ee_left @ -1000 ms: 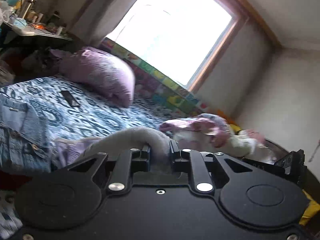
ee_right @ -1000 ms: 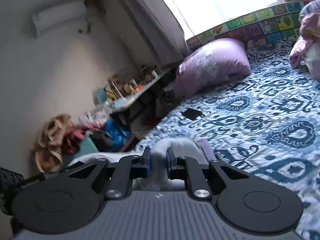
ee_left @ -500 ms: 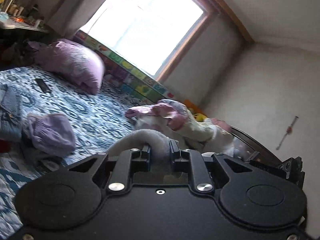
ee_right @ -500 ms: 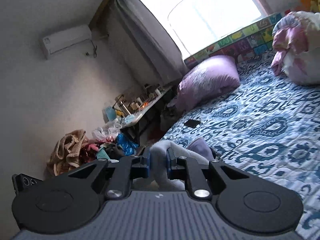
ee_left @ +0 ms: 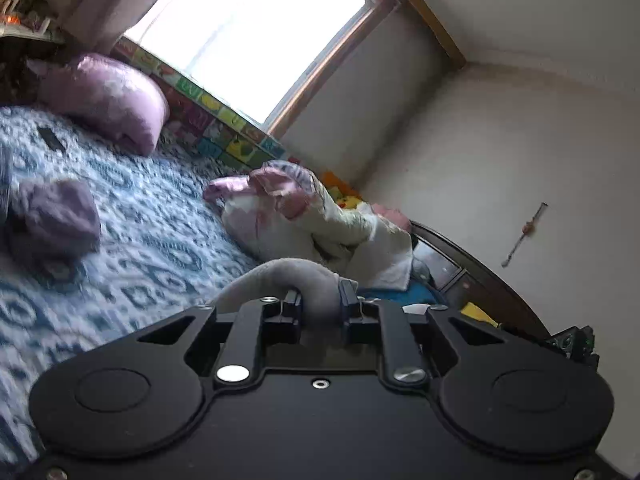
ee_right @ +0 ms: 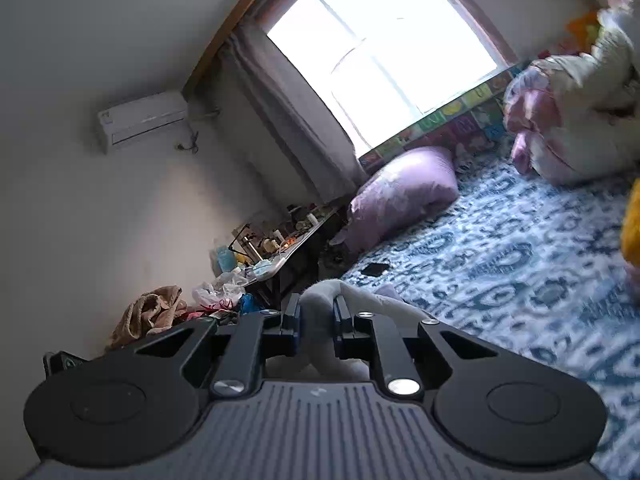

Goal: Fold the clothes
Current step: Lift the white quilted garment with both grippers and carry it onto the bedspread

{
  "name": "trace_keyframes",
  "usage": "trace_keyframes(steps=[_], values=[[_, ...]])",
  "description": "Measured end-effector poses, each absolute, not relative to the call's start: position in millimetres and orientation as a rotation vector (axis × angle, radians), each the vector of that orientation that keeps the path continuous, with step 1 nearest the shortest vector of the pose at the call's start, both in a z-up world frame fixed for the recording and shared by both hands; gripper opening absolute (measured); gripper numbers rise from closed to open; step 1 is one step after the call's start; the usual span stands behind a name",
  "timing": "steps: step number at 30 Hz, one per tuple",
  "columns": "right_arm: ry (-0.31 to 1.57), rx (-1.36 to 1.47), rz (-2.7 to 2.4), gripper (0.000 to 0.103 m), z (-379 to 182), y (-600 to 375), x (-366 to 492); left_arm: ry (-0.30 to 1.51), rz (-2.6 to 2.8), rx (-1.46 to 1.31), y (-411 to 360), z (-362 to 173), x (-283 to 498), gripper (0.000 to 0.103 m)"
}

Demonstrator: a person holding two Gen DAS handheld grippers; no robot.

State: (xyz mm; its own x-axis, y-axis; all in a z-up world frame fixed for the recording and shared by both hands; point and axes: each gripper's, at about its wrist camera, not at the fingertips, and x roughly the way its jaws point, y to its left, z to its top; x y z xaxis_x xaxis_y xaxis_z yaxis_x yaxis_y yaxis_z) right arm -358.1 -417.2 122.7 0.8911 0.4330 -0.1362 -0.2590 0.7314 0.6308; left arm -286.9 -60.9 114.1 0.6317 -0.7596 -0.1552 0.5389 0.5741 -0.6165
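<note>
Left wrist view: above the blue patterned bedspread (ee_left: 152, 240), the left gripper (ee_left: 320, 304) pinches a fold of pale grey garment (ee_left: 288, 276) bulging up between its jaws. Right gripper (ee_right: 317, 322) likewise clamps the same pale cloth, held off the bed.

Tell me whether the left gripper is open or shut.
Shut: the left gripper has both jaws pressed against a bunched fold of the grey garment pinched between them.

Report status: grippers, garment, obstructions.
Left gripper shut on grey garment. Right gripper shut on same garment. Lilac clothing lies on the bedspread below.
</note>
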Motion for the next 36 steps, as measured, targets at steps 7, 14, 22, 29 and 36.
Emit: trace_keyframes(steps=[7,14,22,29,36], values=[[0.376,0.731,0.351,0.017,78,-428,-407,0.561,-0.792,-0.631,-68,68,-321,0.015],[0.476,0.803,0.267,0.017,19,-437,-393,0.696,-0.746,-0.62,-89,24,-285,0.016],[0.568,0.873,0.171,0.017,-52,-452,-300,0.76,-0.677,-0.662,-103,-33,-200,0.016],[0.612,0.937,0.128,0.017,-104,-462,-202,0.811,-0.638,-0.733,-113,-83,-111,0.016],[0.605,0.965,0.102,0.037,-154,-476,-128,0.804,-0.564,-0.788,-111,-131,-55,0.058]])
